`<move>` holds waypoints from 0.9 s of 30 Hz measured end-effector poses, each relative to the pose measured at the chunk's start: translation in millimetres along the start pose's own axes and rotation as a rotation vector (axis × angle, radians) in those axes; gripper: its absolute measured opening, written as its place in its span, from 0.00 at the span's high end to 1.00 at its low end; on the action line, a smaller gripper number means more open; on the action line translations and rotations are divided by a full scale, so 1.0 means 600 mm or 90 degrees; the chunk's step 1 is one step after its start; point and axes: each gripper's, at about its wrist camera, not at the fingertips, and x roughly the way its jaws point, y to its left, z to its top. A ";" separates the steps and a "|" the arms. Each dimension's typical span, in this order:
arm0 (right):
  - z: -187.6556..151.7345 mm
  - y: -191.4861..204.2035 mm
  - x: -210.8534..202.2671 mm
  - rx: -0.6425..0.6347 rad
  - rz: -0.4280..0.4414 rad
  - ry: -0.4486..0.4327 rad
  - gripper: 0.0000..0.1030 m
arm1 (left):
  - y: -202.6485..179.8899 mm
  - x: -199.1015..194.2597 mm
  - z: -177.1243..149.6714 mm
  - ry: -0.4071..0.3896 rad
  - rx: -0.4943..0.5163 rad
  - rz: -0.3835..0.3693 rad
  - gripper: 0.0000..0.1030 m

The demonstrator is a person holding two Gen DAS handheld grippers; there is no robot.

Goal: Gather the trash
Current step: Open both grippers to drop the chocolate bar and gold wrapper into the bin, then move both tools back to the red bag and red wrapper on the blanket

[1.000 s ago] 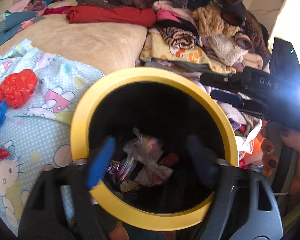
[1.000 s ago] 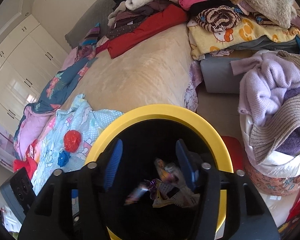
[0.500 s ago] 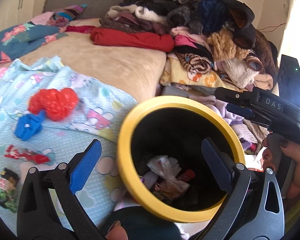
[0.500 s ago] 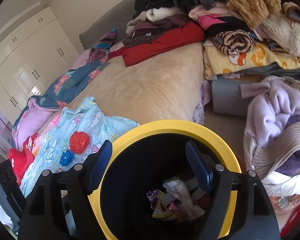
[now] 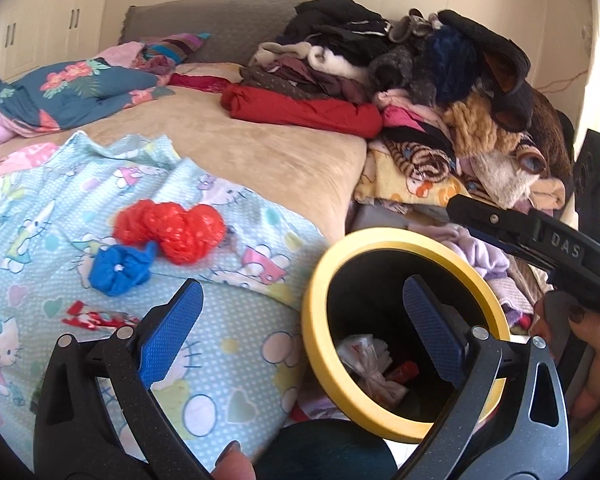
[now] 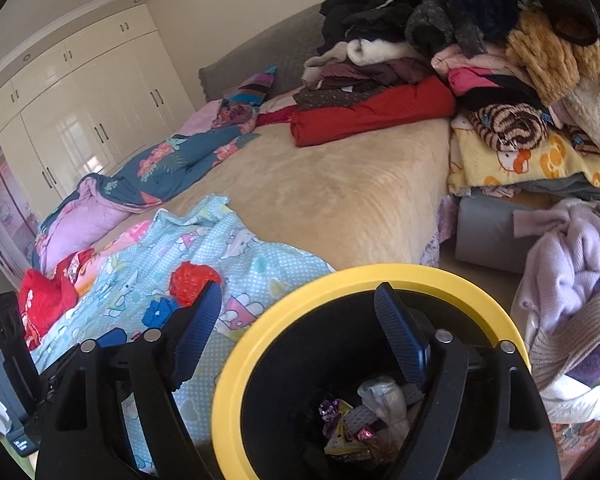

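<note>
A black bin with a yellow rim [image 5: 316, 280] [image 6: 440, 276] stands by the bed and holds several wrappers [image 5: 370, 364] [image 6: 364, 420]. On the light blue Hello Kitty sheet [image 5: 228, 360] lie a crumpled red bag [image 5: 172, 228] [image 6: 192, 282], a blue bag [image 5: 118, 268] [image 6: 158, 314] and a red wrapper [image 5: 96, 319]. My left gripper [image 5: 302, 332] is open and empty, straddling the bin's left rim. My right gripper [image 6: 298, 342] is open and empty over the bin's left rim; it shows from the side in the left wrist view [image 5: 540, 236].
A beige bedspread [image 6: 332, 192] covers the bed. A tall heap of clothes [image 5: 420, 92] fills the far right side. A lilac sweater pile [image 6: 572, 264] lies right of the bin. A floral quilt [image 5: 68, 92] lies far left. White wardrobes [image 6: 80, 120] stand behind.
Both grippers have opened wide and lifted back from inside the bin, swinging left toward the sheet. The trash they held now lies in the bin.
</note>
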 end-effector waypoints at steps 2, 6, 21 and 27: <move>0.000 0.012 0.001 -0.009 0.006 -0.004 0.24 | 0.011 -0.004 0.003 -0.007 -0.008 0.008 0.11; -0.002 0.032 0.005 -0.024 0.014 -0.006 0.24 | 0.033 -0.014 0.006 -0.016 -0.023 0.023 0.11; -0.004 0.109 0.036 -0.069 0.045 0.001 0.24 | 0.123 -0.053 0.023 -0.045 -0.057 0.077 0.11; -0.007 0.140 0.054 -0.096 0.058 0.012 0.24 | 0.163 -0.057 0.021 -0.035 -0.083 0.091 0.11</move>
